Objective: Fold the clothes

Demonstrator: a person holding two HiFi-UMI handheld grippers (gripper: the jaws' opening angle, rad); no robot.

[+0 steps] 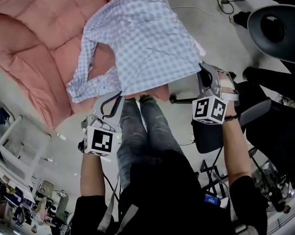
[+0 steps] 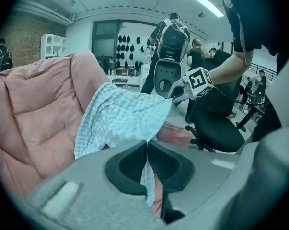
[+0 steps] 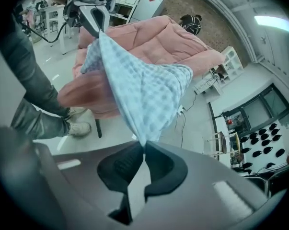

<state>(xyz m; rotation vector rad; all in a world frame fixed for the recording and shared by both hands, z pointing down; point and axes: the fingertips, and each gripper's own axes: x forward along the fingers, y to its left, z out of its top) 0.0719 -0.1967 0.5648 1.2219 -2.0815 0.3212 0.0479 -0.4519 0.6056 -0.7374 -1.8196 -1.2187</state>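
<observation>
Two grippers are closed on one checked shirt [image 1: 137, 38], which is held up in the air and stretched between them. The left gripper [image 2: 146, 146] is shut on a thin edge of the cloth: a strip of fabric is pinched between its dark pads [image 2: 127, 164] and trails out behind them, while the rest is spread ahead of and above the jaws. The right gripper [image 3: 143, 147] is likewise clamped on a corner of the shirt, and from its tips the fabric is fanned forward toward the other gripper, seen far ahead with the opposite edge caught in it. One sleeve [image 1: 86, 80] is left hanging in a loop just beyond the left gripper, on its outer side. A pink quilted sofa [image 1: 34, 43] is seen past the shirt, ahead of both grippers; whether the cloth is touching it cannot be told. A black office chair [image 2: 216, 123] is placed to the right of the left gripper, below the right one. Legs in grey jeans [image 1: 147, 126] are seen below and between the two grippers.
</observation>
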